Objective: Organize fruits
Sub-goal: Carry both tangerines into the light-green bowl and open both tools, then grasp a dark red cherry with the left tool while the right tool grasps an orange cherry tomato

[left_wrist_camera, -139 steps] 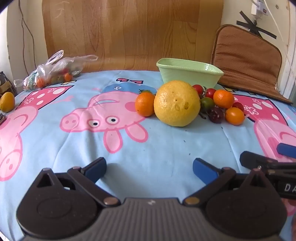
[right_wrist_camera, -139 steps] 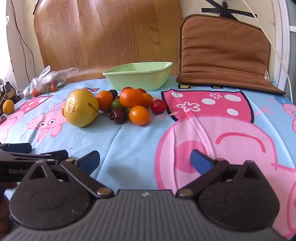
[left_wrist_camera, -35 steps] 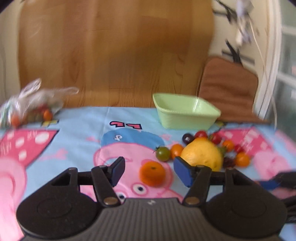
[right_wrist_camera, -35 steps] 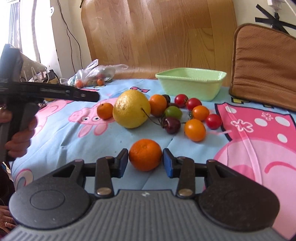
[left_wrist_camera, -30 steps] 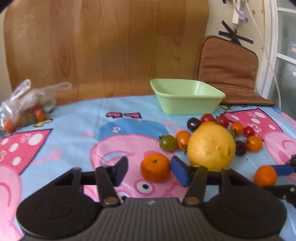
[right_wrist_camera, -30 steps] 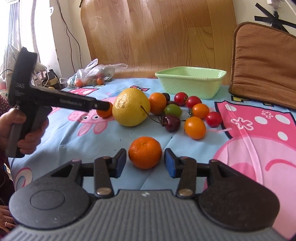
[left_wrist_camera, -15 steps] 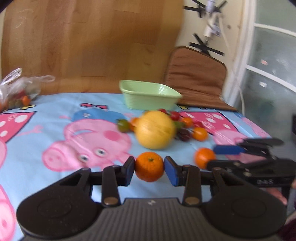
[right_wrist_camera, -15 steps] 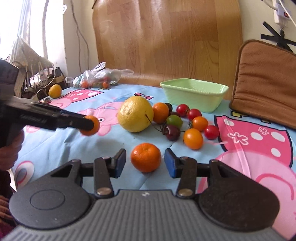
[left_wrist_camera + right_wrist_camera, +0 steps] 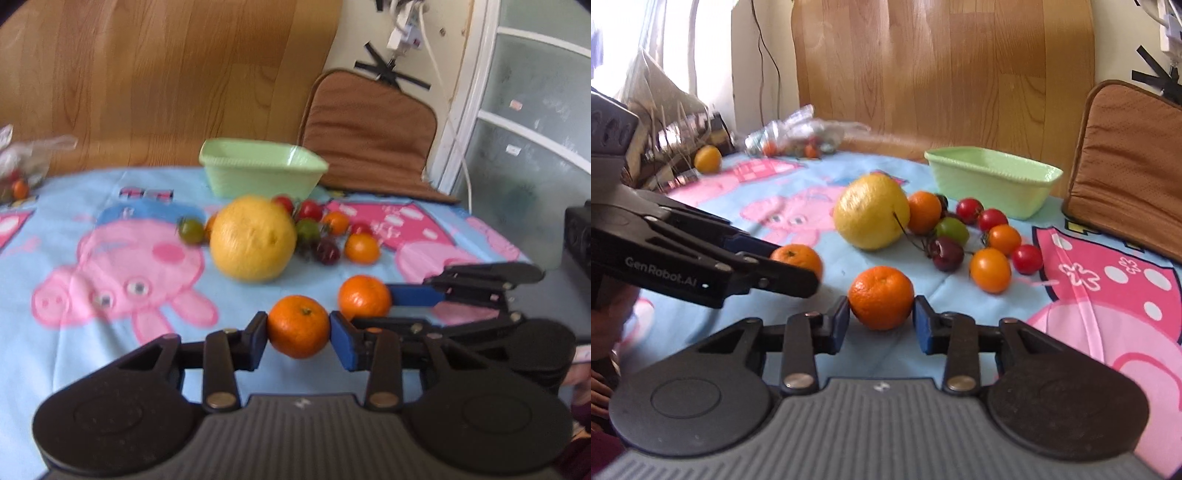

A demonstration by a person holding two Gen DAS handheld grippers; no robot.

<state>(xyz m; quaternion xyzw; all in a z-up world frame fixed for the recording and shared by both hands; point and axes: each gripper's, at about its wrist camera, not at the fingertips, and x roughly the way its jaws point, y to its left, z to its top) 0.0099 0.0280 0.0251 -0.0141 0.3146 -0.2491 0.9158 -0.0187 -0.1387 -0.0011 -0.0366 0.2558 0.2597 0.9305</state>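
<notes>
Two mandarins gripped now, against none a few seconds back. Starting at the middle of the left wrist view: passes the big yellow citrus [image 9: 253, 238] and, behind it, the green bowl [image 9: 258, 181], neither touched. Finds the left gripper [image 9: 298, 332] at lower centre, pads clamped on both flanks of the first mandarin [image 9: 298, 326]. Already had it pinched half a second ago, and by now seems to have it off the tablecloth [image 9: 92, 350], though hard to tell.

Moving right, meets the second mandarin [image 9: 364, 299] just beside the first, between the blue fingers of the right gripper [image 9: 880, 321]. Has just been closing there, and in its own view appears to press both sides of the fruit, low in mid-frame, seemingly on the cloth.

Means, probably, one fruit per hand ready for the bowl, with the pile at centre unsorted.

Points the stem scar up and slightly toward the camera on the first mandarin, dimple up on the second. Offers no true long axis: near-round, slightly squat, short axis roughly upright, gripped across the widest part.
</notes>
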